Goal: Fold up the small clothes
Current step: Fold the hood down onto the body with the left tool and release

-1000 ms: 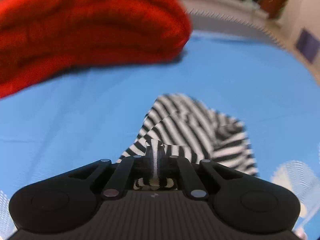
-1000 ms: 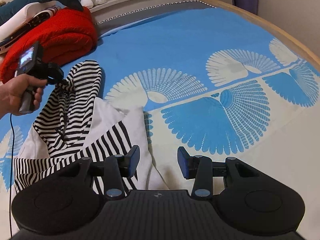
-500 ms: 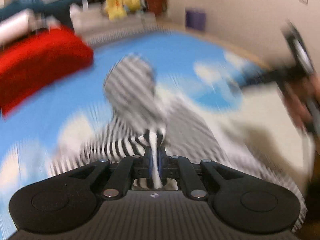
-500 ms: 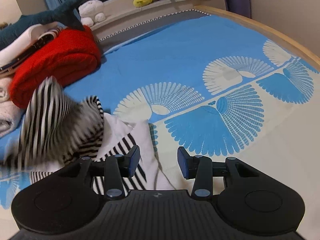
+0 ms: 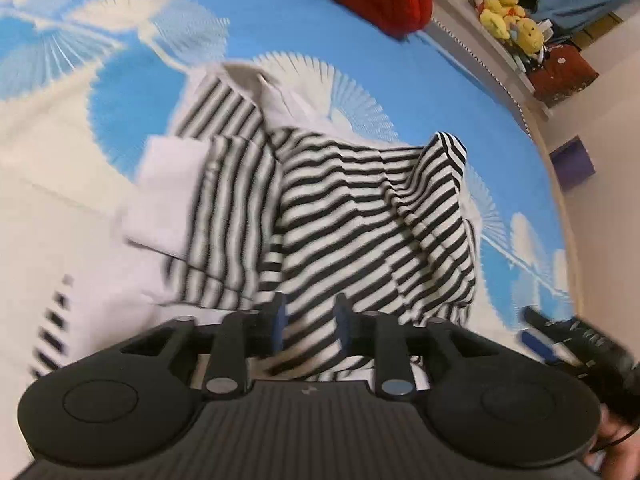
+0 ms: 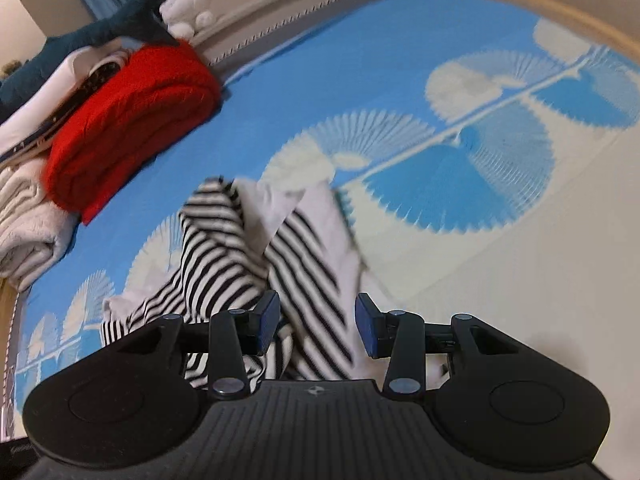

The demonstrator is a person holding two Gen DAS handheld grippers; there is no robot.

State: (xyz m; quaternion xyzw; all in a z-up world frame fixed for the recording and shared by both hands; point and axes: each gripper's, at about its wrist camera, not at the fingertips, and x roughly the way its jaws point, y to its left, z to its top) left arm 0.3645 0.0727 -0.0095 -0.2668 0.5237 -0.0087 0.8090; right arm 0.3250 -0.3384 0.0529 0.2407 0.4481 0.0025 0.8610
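A small black-and-white striped garment point(image 5: 360, 208) with white panels lies crumpled on the blue and white bedspread point(image 5: 132, 92). One striped flap is folded over its middle. My left gripper point(image 5: 310, 320) hovers just above that flap. Its jaws are opening, with striped cloth showing below the gap and neither pad pressing on it. My right gripper point(image 6: 316, 320) stands open over the near edge of the same garment point(image 6: 224, 248), with nothing held. The right gripper also shows in the left wrist view at the lower right point(image 5: 560, 336).
A folded red knit point(image 6: 132, 120) lies beyond the garment, with cream towels point(image 6: 24, 224) and a shark plush point(image 6: 108, 28) beside it. Yellow plush toys point(image 5: 508, 12) sit on a ledge. The bed's wooden rim point(image 6: 592, 16) curves along the right.
The left gripper swung the striped cloth across onto the garment, rolled, and its jaws parted, letting the cloth go. The right gripper drifted a little closer over the garment, still open.
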